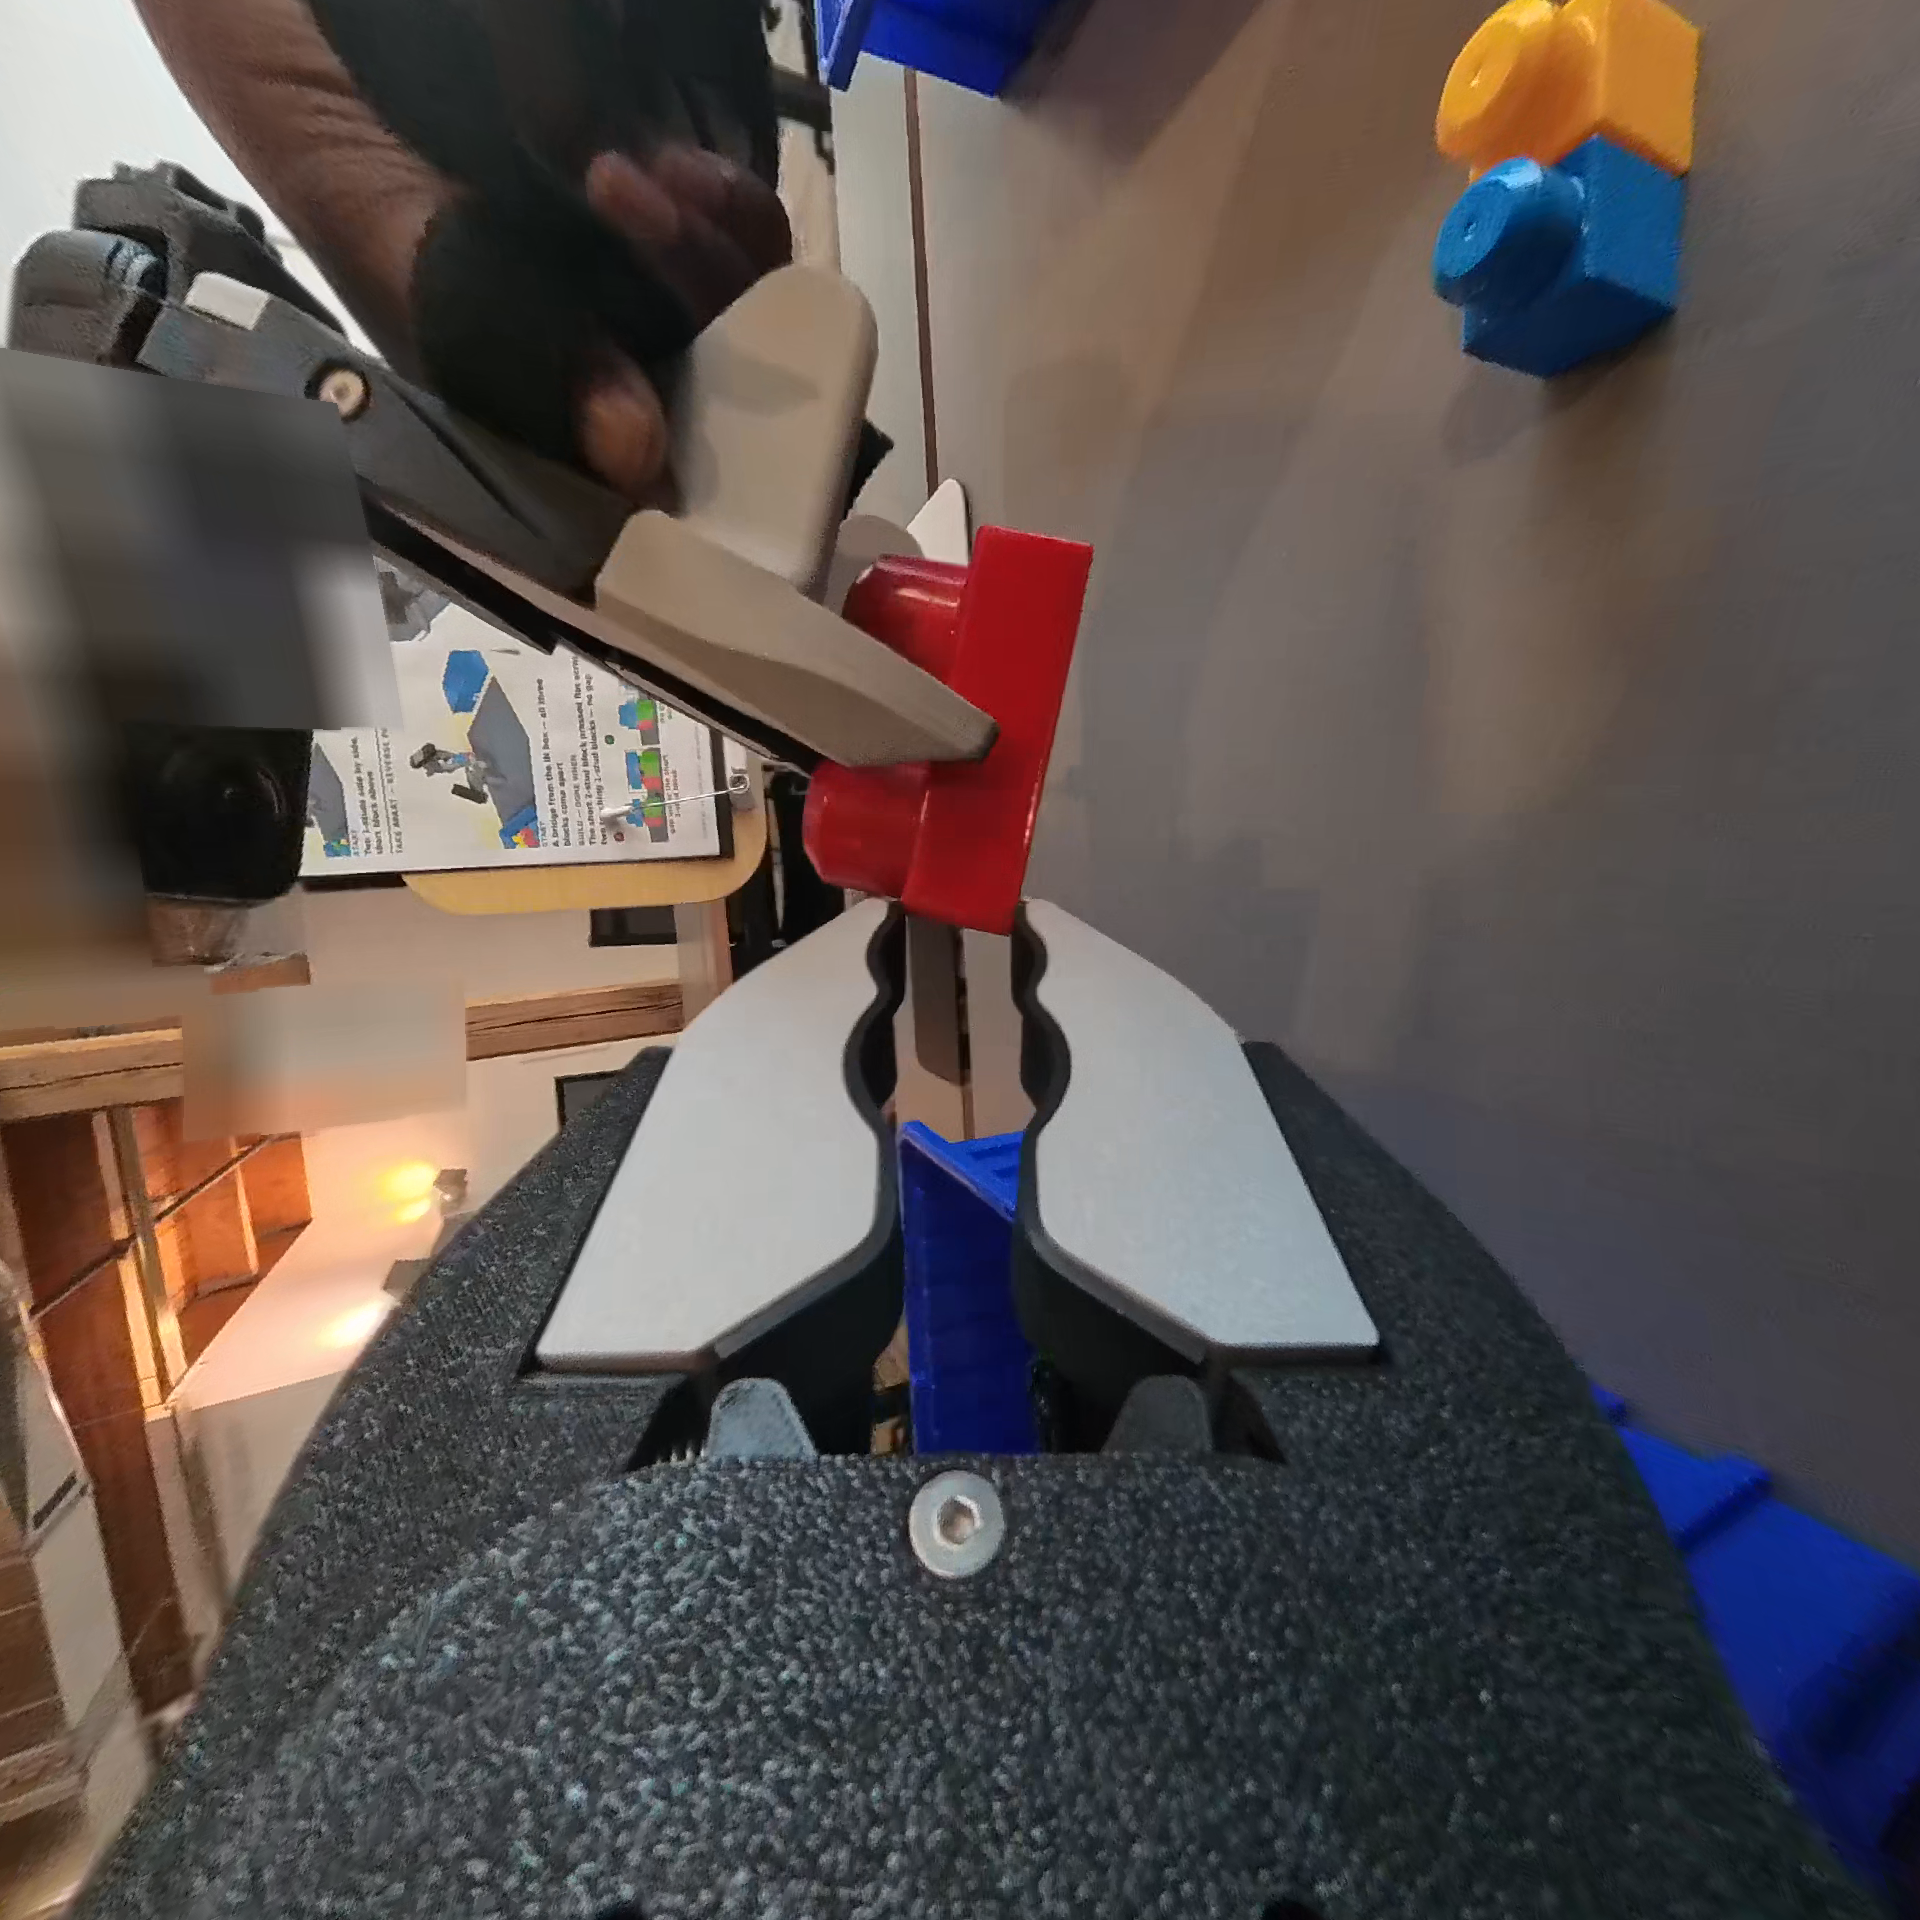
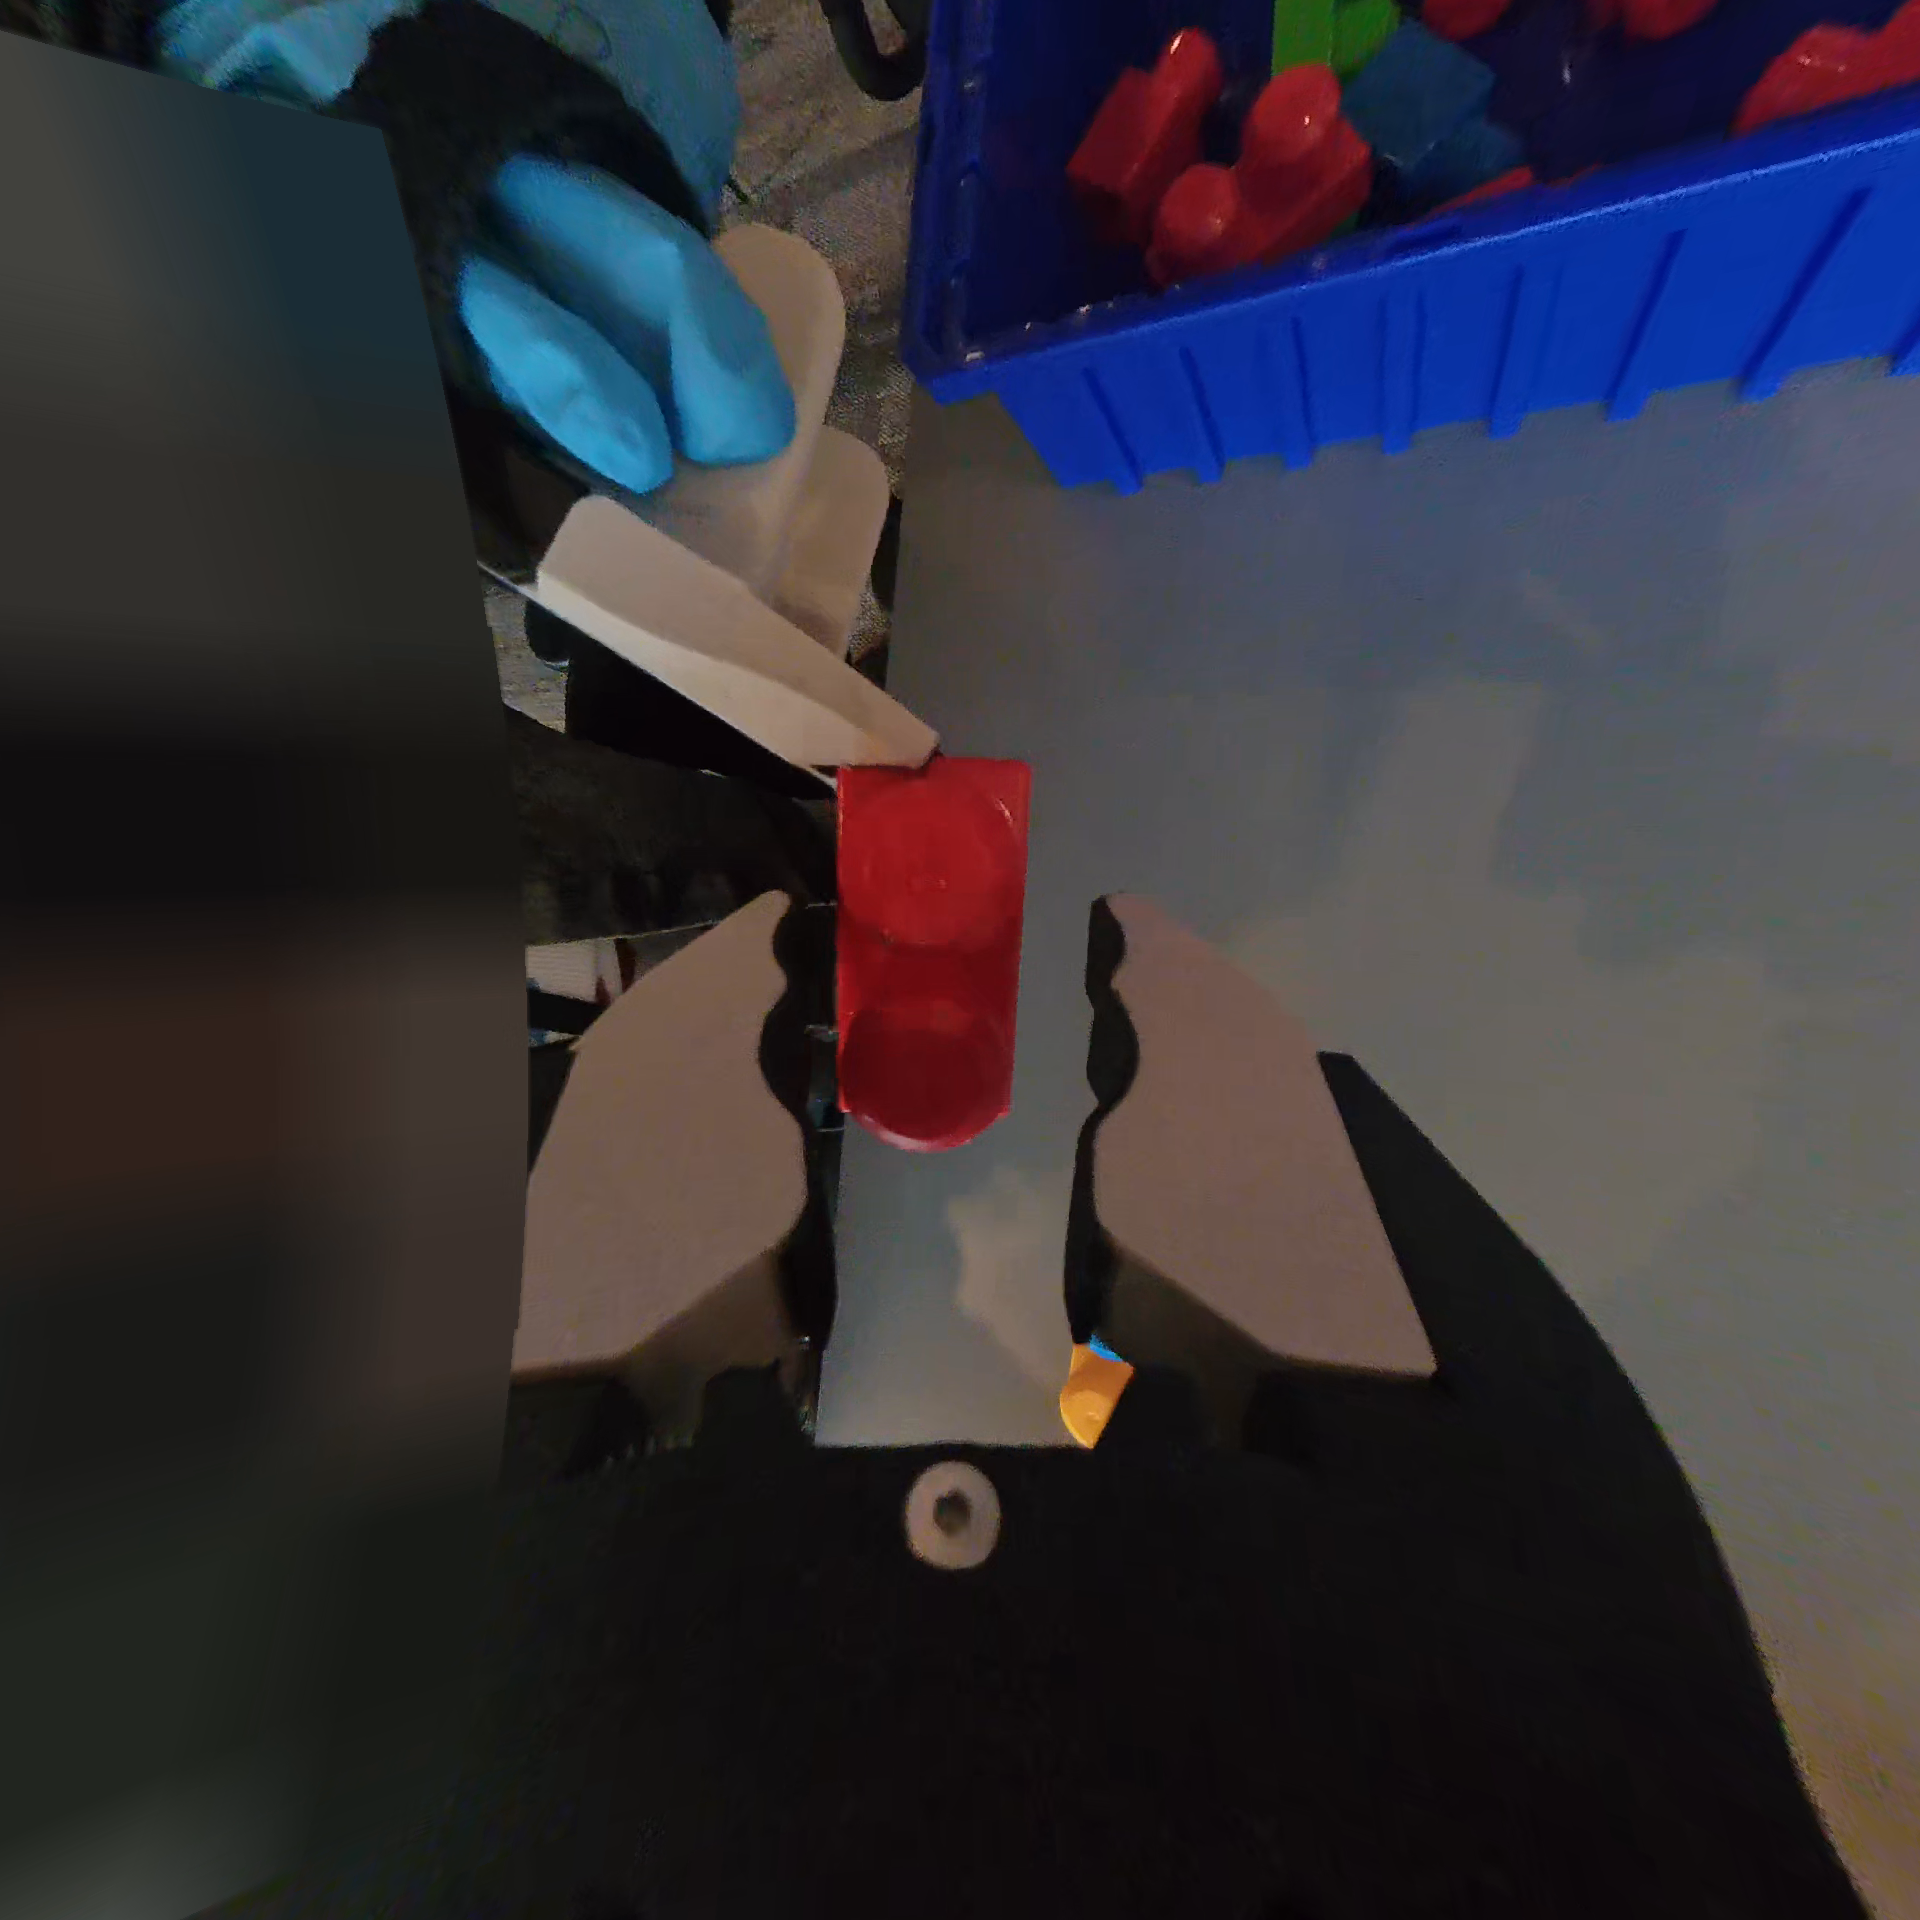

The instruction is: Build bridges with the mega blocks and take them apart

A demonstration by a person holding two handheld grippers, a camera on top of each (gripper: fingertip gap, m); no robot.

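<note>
Red block [image 1: 961, 717]: a two-stud piece held at the edge of the grey table [image 1: 1455, 935], with both tools meeting on it; the studs point away from the tabletop in the left wrist view.
Left gripper [image 1: 958, 920]: fingers drawn close together, their tips pinching one short end of the red block; in the right wrist view one of its pale fingers [image 2: 748, 665] comes in from the upper left and touches the block's far end.
Right gripper [image 2: 940, 914]: fingers spread, standing either side of the red block's length; the block sits close against one finger and apart from the other, so nothing is clamped.
Right gripper from the other side: in the left wrist view one of its fingers slants across the block between the two studs, the second finger showing behind.
Hands: a blue-gloved hand [image 2: 623, 332] holds the left tool; a dark-gloved hand [image 1: 582, 312] holds the right one.
Orange block [image 1: 1569, 83]: on the table well apart from the red one, touching a blue block [image 1: 1558, 260].
Blue bin [image 2: 1351, 343]: stands on the far part of the table, holding loose red, blue and green pieces.
Blue ribbed plastic [image 1: 961, 1278]: seen through the gap behind the left fingers; I cannot tell what it belongs to.
Printed sheet [image 1: 520, 769]: on a pale board in the background.
</note>
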